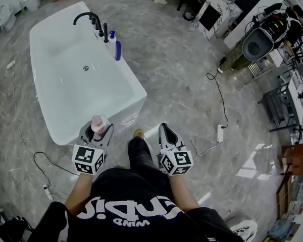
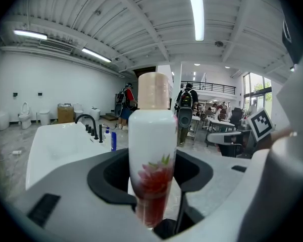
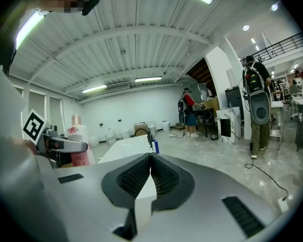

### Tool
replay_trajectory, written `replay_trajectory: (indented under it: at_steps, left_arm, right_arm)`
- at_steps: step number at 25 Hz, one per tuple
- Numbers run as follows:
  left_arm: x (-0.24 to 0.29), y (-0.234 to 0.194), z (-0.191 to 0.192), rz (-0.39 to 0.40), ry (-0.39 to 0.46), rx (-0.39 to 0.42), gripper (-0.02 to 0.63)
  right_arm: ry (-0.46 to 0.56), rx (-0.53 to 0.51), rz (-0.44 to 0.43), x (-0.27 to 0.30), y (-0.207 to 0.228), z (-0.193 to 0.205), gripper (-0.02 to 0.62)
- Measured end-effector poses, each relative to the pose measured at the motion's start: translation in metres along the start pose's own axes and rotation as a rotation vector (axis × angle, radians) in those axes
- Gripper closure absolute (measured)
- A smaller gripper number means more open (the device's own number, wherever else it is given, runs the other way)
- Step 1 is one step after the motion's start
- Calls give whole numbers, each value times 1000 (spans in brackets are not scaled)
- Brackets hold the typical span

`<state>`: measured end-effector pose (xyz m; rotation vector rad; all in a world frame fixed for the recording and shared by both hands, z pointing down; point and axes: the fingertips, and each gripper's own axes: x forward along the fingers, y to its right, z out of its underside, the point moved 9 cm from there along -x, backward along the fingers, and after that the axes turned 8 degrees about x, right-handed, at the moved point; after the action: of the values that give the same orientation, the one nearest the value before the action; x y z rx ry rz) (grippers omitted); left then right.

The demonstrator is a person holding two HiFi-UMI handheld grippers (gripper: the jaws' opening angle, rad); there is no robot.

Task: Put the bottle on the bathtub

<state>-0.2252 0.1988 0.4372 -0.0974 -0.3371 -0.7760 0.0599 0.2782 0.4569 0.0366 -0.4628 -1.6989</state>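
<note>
A: Grey marbled floor (image 1: 182, 84) all round, as seen from the head. White bathtub (image 1: 134, 87) at upper left, standing free, its near side just beyond the left gripper (image 1: 97, 131).

B: And the bottle (image 1: 97, 124)?

A: Upright in that gripper, held up at the tub's near side. Pale pink cap and white shoulders from above. Hard to tell whether over the rim or just short of it.

B: Room on the rim?

A: Broad and flat along the right side. Black faucet (image 1: 89, 18) and a blue bottle (image 1: 118, 50) toward the far end, bare from there down to the near corner. Off to the right, a cable (image 1: 215, 92) and power strip (image 1: 221, 133) on the floor, well apart from the tub. Right gripper (image 1: 165, 127) beside the left, over bare floor.

B: Left gripper view?

A: Jaws clamped on the bottle low down, a dark pad on either side. White body, red flower with green leaves printed on it, reddish toward the base, pinkish cap on top. Standing straight. Tub behind at left, with faucet and blue bottle on its rim.

B: Right gripper view?

A: Jaws pressed together, nothing between them. Bottle at far left in the other gripper. Tub rim straight ahead past the jaw tips, open floor to the right, people (image 3: 189, 110) far back.
</note>
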Motion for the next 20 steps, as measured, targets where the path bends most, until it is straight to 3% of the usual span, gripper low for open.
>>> replay_trajectory:
  at_steps: [20]
  left_arm:
    - [142,-32,-76,-89,-6,-35,380]
  right_arm:
    - [-36,-13,-83,125,100,-92,572]
